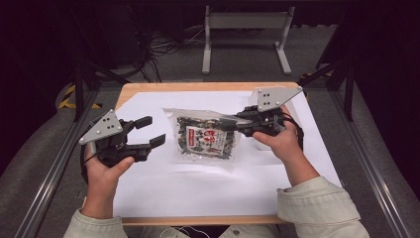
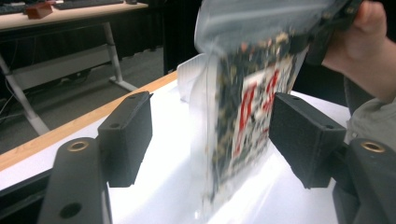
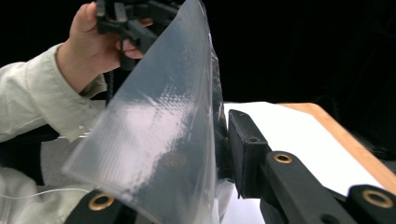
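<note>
1. The tabletop is light wood, its bare edge showing as a strip along the 12 o'clock side and again along the 6 o'clock side in the high view.
2. A white sheet lies flat on the tabletop and covers nearly all of it, from the 9 o'clock edge to the 3 o'clock edge.
3. A clear snack bag with dark contents and a red-and-white label sits at the centre of the white sheet; its lower end rests on the sheet, its 3 o'clock side is raised.
</note>
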Available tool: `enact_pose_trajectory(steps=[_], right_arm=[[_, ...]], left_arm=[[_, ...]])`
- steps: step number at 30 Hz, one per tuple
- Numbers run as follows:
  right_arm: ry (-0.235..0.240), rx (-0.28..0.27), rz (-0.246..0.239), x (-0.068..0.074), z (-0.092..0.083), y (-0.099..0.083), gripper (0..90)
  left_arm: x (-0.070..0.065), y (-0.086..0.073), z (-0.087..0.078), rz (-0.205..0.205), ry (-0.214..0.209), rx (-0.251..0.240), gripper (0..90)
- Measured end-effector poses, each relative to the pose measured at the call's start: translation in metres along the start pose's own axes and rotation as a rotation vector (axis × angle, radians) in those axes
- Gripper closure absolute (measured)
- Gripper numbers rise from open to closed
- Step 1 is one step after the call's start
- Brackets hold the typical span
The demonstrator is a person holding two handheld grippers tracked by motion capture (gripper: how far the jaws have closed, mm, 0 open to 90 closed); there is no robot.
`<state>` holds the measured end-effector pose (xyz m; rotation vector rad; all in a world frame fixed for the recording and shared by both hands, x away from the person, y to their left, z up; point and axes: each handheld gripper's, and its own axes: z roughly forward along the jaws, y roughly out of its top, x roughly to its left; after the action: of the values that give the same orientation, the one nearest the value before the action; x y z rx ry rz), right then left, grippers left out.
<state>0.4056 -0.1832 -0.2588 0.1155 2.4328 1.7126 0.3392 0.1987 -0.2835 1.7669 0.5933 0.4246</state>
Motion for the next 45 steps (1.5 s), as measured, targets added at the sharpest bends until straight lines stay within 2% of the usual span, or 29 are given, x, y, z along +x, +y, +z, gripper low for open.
enact_pose_trajectory(steps=[17, 18, 29, 33, 38, 43, 45], right_arm=[[-0.153, -0.003, 0.045, -0.028, -0.046, 0.012, 76.7], [-0.162, -0.003, 0.047, -0.03, -0.049, 0.013, 76.7], [-0.239, -0.009, 0.067, -0.046, -0.072, 0.016, 76.7], [-0.269, -0.009, 0.078, -0.053, -0.08, 0.016, 76.7], [-0.311, -0.011, 0.093, -0.064, -0.092, 0.016, 76.6], [-0.348, -0.011, 0.1, -0.072, -0.103, 0.015, 76.6], [-0.364, -0.011, 0.104, -0.075, -0.107, 0.014, 76.7]], left_arm=[[0.022, -0.022, -0.001, -0.044, 0.019, 0.04, 24.6], [0.027, -0.027, 0.0, -0.052, 0.018, 0.045, 24.5], [0.044, -0.046, 0.005, -0.096, 0.036, 0.059, 24.1], [0.047, -0.052, 0.009, -0.091, 0.046, 0.075, 23.8], [0.049, -0.064, 0.017, -0.088, 0.089, 0.089, 26.1], [0.054, -0.077, 0.025, -0.07, 0.087, 0.095, 24.2], [0.056, -0.081, 0.027, -0.075, 0.085, 0.107, 23.2]])
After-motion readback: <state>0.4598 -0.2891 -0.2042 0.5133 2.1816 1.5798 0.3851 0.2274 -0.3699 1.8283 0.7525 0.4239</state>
